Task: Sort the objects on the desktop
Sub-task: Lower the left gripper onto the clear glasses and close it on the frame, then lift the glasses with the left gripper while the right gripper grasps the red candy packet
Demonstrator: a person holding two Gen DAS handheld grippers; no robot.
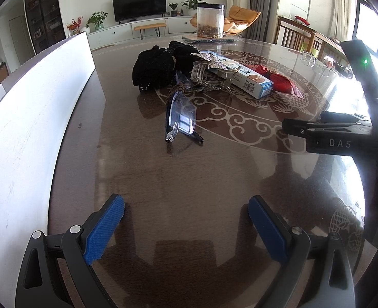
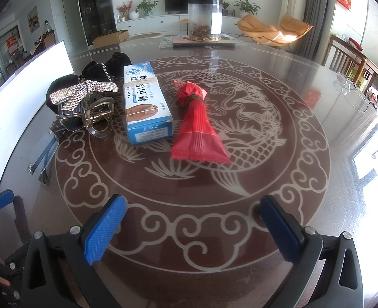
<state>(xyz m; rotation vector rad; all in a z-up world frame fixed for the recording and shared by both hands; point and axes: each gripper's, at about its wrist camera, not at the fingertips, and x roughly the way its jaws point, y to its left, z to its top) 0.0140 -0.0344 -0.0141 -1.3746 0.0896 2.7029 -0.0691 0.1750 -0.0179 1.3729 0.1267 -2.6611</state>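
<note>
We hold our left gripper low over the glossy brown table, its blue pads spread wide with nothing between them. Our right gripper hovers over the table's fish pattern, jaws equally wide and empty. Ahead of the left gripper lie folded clear glasses, and behind them a black pouch and a clear hair clip with a rhinestone bow. Just right of the clip sits a blue and white box, and beside it, apart, a red packet tied at the neck. A white board stands along the left edge. A clear jar stands at the far side.
</note>
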